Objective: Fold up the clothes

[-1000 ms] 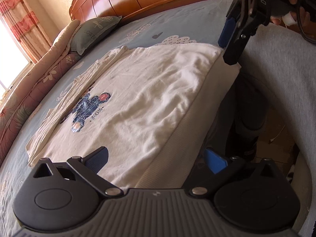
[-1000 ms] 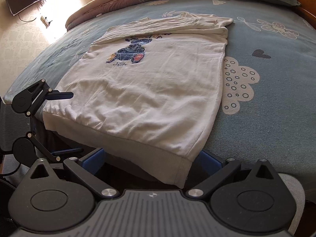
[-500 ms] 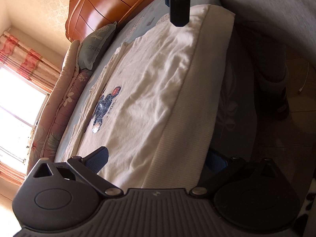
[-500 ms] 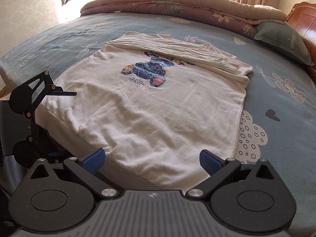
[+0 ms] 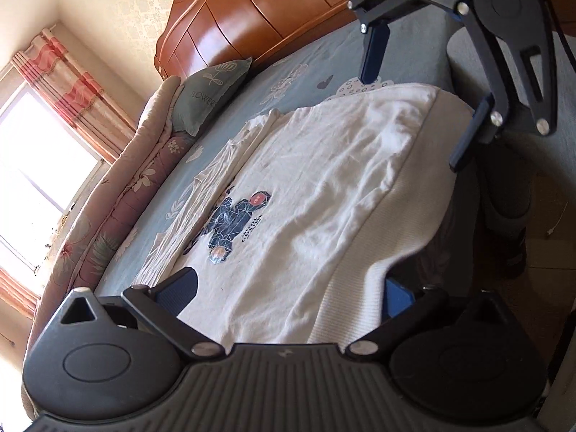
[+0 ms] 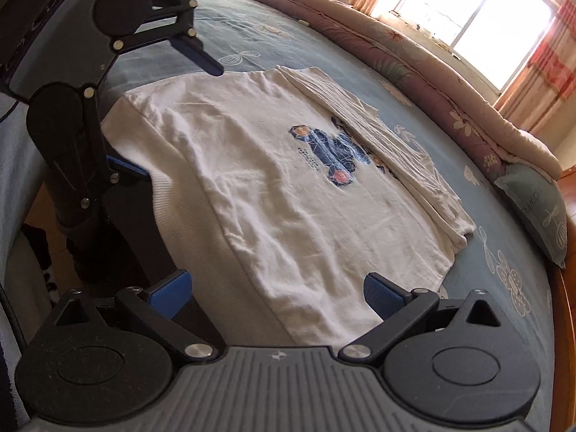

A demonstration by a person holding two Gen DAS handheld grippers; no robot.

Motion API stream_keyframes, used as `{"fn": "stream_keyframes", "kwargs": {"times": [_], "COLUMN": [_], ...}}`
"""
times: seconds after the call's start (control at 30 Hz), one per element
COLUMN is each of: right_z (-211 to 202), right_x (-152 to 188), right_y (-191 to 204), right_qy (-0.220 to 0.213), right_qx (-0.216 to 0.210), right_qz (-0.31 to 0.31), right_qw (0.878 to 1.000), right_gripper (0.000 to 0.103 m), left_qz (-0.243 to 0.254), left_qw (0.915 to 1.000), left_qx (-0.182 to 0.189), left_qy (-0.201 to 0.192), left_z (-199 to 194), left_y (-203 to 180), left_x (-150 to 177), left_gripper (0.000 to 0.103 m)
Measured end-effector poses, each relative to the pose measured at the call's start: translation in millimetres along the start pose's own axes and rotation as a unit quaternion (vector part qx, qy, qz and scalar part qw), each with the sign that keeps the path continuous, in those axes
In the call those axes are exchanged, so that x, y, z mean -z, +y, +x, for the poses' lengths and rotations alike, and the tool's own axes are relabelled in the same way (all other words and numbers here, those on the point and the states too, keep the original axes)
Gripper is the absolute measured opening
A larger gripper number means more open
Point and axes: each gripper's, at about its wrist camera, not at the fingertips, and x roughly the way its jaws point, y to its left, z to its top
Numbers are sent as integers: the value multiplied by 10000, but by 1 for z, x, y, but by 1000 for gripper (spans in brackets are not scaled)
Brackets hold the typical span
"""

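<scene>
- The left gripper is hovering at the left end of the ribbed hem. Its jaws are standing wide open, one blue pad above the cloth and one below the hanging edge, and they are holding nothing.
- The white sweatshirt is lying face up on the bed, with the hem hanging a little over the near edge of the mattress. Its sleeves are lying folded across the far part, partly covering the blue bear print.
- The right gripper is waiting at the right end of the same hem. Its jaws are also wide open and empty, with the hem corner between the pads.
- I am judging that the step in hand is to pinch both hem corners. To do it well, both jaws should be closing deep on the thick ribbed band, taking both layers, and at the same height, so the fold is coming straight.
- The body cloth is looking soft and wrinkled, so it may be sagging in the middle when lifted. The ribbed band is looking firmer and gives a better hold.
- The sheet is blue-grey with flower drawings; a rolled quilt and a pillow are lying at the far side.
</scene>
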Motion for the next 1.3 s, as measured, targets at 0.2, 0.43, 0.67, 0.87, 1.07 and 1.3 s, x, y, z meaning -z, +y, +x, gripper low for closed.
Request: {"fn": "stream_keyframes", "kwargs": {"times": [0.2,0.43,0.67,0.87,1.07,1.3], "right_z": [34,42,23,19,17,31], "right_x": [-15,-23,-30,-31,-35,-23], "right_y": [30,44,41,43,46,43], "right_qy": [108,-217,-681,-790,-898,-620], "right_qx": [-158,872,1379,1697,1698,1728], "right_qz": [-473,-757,-735,-768,-711,-774], "right_qw": [9987,9931,9854,9793,9788,9800], "right_gripper": [103,103,103,103,103,103], "left_qz": [-276,-428,-247,151,283,125], "left_qw": [9996,9989,9994,9995,9980,9970], "left_qx": [-19,126,161,-284,-564,-741], "left_qy": [-75,-105,-156,-45,53,160], "left_z": [-6,-11,-2,7,13,8], "left_y": [15,17,0,-12,-13,2], "left_x": [-4,-1,-6,-5,-3,4], "left_gripper": [102,102,102,102,102,102]}}
